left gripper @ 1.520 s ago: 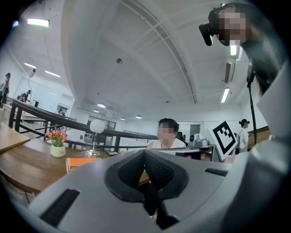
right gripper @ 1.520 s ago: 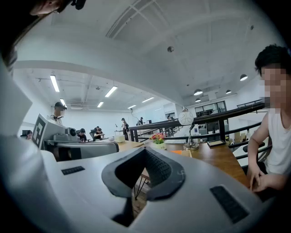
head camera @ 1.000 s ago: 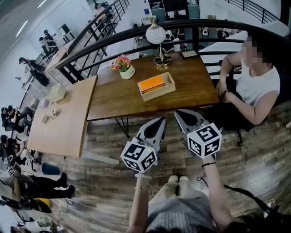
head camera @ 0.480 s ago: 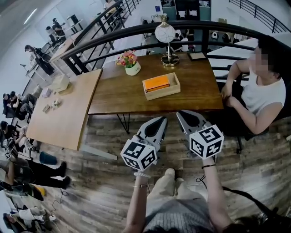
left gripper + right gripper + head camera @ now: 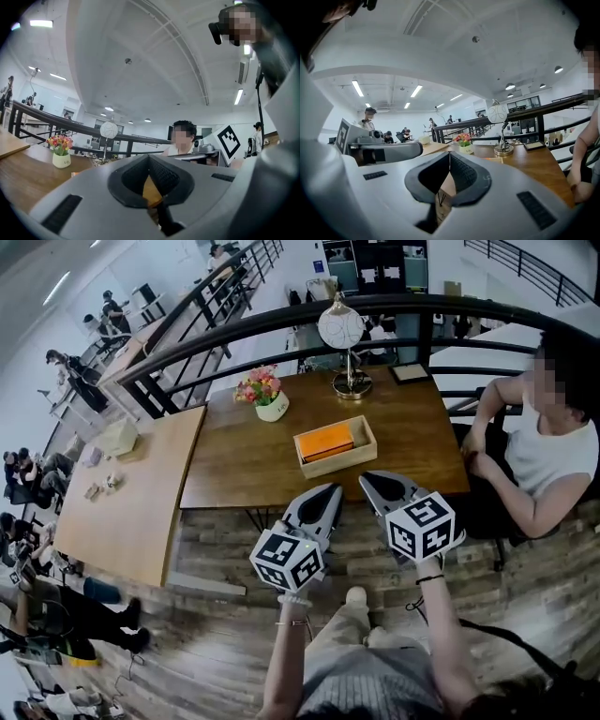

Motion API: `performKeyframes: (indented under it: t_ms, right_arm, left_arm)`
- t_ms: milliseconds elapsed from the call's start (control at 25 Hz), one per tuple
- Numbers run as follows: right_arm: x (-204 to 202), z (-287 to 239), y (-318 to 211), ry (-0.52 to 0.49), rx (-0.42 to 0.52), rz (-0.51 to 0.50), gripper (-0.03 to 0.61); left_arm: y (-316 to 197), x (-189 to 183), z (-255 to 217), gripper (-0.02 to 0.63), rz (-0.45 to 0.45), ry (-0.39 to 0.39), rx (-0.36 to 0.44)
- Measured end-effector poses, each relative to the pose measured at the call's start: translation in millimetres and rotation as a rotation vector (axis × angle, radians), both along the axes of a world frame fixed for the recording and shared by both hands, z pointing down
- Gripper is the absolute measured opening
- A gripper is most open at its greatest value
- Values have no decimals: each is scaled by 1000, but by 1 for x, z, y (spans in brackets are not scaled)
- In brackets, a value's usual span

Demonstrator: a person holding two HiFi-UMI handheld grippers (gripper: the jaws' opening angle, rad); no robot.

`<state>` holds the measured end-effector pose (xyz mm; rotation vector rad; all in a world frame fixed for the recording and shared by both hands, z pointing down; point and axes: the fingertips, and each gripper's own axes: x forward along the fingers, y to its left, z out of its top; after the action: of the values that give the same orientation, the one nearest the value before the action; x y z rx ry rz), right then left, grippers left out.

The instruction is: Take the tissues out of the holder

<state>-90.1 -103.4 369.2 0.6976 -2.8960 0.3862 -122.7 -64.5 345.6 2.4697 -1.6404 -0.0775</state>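
Note:
A light wooden holder (image 5: 336,445) with an orange pack of tissues (image 5: 325,442) in it stands on the dark wooden table (image 5: 234,465), near its front edge. My left gripper (image 5: 333,491) hangs just short of that edge, below the holder, jaws shut with nothing between them. My right gripper (image 5: 367,480) is beside it to the right, also shut and empty. In the left gripper view the pads (image 5: 159,176) meet at the tip. In the right gripper view the pads (image 5: 461,173) meet too, and the holder's rim (image 5: 493,160) shows just beyond them.
A flower pot (image 5: 268,399), a globe lamp (image 5: 342,334) and a dark flat frame (image 5: 410,373) stand at the table's back. A person (image 5: 553,456) sits at its right end. A lighter table (image 5: 131,493) adjoins on the left, and a black railing (image 5: 281,320) runs behind.
The table and holder have come closer in the head view. Both grippers now reach the table's front edge, and both have stayed shut.

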Motion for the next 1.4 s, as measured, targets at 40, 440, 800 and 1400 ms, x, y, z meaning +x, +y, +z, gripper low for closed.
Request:
performKeyframes:
  t_ms: [40, 440, 800, 1400]
  right_arm:
    - [-4, 1, -7, 1, -4, 7, 12]
    - [-30, 12, -50, 10, -44, 38, 12]
    - [-34, 31, -85, 87, -100, 35, 12]
    - [-71, 90, -152, 157, -271, -14, 89]
  left_arm:
    - [-6, -3, 2, 8, 6, 0, -4]
    - [-44, -30, 27, 8, 52, 0, -59]
    - [-77, -39, 41, 8, 24, 25, -107]
    - [-128, -80, 84, 8, -31, 30, -191]
